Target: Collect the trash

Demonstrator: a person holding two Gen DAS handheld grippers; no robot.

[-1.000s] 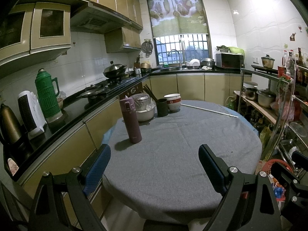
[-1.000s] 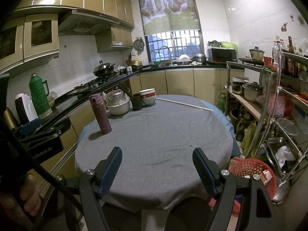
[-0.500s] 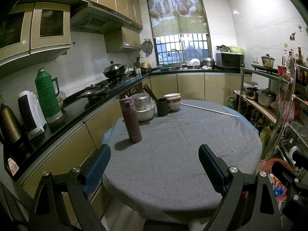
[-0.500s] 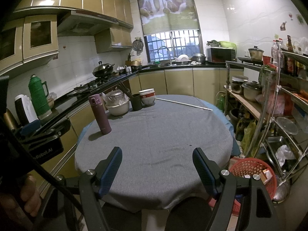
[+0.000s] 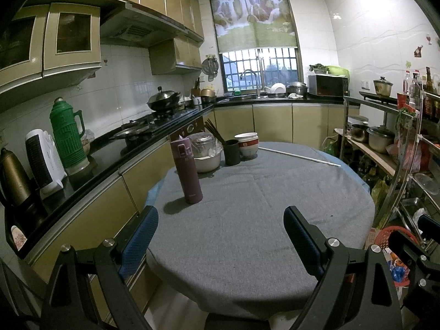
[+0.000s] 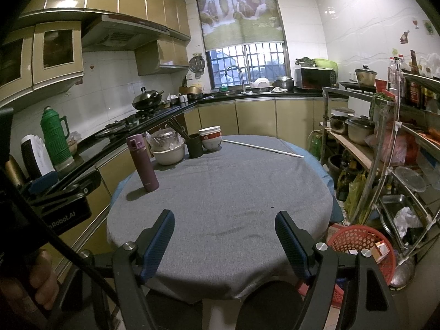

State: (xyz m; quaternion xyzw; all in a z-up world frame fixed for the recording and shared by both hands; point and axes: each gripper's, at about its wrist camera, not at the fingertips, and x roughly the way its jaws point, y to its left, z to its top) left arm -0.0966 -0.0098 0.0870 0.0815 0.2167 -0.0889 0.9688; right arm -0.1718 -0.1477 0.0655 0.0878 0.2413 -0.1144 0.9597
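Note:
A red plastic basket (image 6: 357, 236) stands on the floor to the right of the round table (image 6: 220, 192); a small carton (image 6: 381, 249) and other scraps lie in it. In the left wrist view the basket (image 5: 390, 232) is half hidden behind the other gripper's black frame. My left gripper (image 5: 220, 214) is open over the table's near left edge with nothing between its blue pads. My right gripper (image 6: 224, 216) is also open and empty, above the near edge of the grey cloth. A tiny dark speck (image 6: 271, 208) lies on the cloth just ahead of it.
At the table's far left stand a purple flask (image 5: 187, 170), a white pot (image 5: 206, 159), a dark cup of chopsticks (image 5: 231, 152) and stacked bowls (image 5: 247, 145); a thin white rod (image 5: 299, 156) lies behind. A metal rack (image 6: 390, 148) crowds the right, a black counter (image 5: 110, 151) the left.

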